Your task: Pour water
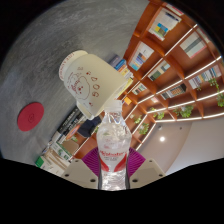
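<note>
Tool tipped far over, its fingers pressed on what stands between them

The tool [113,168] is seen from the camera riding on it, which looks forward along its two fingers. The whole scene ahead stands steeply slanted, so the tool is rolled well to one side and pitched upward. Both fingers show as dark shapes low in the view, one at either side, and each bears a magenta pad [93,160] on its inner face. The pads press against the sides of a water bottle [113,140], with no gap at either side. No hand, sleeve or arm shows.
</note>
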Motion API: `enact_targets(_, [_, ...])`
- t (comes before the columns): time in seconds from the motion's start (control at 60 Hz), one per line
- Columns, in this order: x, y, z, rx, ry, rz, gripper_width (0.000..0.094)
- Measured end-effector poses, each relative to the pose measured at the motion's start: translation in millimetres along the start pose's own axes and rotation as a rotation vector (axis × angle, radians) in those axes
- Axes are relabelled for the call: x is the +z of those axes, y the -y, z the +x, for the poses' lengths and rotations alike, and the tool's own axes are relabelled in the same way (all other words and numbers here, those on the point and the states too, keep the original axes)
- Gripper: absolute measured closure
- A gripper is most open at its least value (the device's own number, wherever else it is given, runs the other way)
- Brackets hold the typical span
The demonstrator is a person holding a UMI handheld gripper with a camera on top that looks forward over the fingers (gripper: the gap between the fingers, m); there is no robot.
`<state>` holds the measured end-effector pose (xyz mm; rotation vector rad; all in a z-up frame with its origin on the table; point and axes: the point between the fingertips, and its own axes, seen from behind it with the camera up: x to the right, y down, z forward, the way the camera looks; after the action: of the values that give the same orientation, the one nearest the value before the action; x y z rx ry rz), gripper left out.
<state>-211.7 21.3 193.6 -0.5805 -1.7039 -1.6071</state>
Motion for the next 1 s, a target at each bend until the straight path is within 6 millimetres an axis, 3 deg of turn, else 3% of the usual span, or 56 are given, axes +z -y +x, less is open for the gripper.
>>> enact_targets(0.2, [3.8, 2.6, -1.6, -0.021, 0.005, -0.006, 0.0598])
enact_targets(0.35, [0.7, -8.8, 0.6, 0.146, 0.001, -0.023, 0.0597])
enact_targets(0.45, [-10.6, -22.4, 5.9, 0.456, -0.004, -0.055, 0.0597])
enact_targets(0.683, [-24.4, -46.6, -7.7, 1.358, 0.003, -0.075, 0.0571])
enact_targets(0.7, [-22.4, -51.0, -13.2, 1.41, -0.004, -0.071, 0.0571])
enact_targets(0.717, [-24.0, -42.8, -13.0, 1.457, -0.015, -0.088, 0.0571])
enact_targets(0.767, [-23.7, -54.8, -27.1, 1.595, -0.003, -0.088, 0.0569])
enact_targets(0.85, [-24.4, -42.8, -45.3, 1.854, 0.057, -0.065, 0.057])
enact_targets(0.883, [-20.4, -22.6, -51.1, 1.954, 0.085, -0.046, 0.057])
enact_targets(0.967, [-27.0, -19.8, -65.0, 2.13, 0.145, 0.019, 0.0569])
enact_targets(1.0, [-21.0, 0.5, -61.4, 2.165, 0.157, 0.03, 0.057])
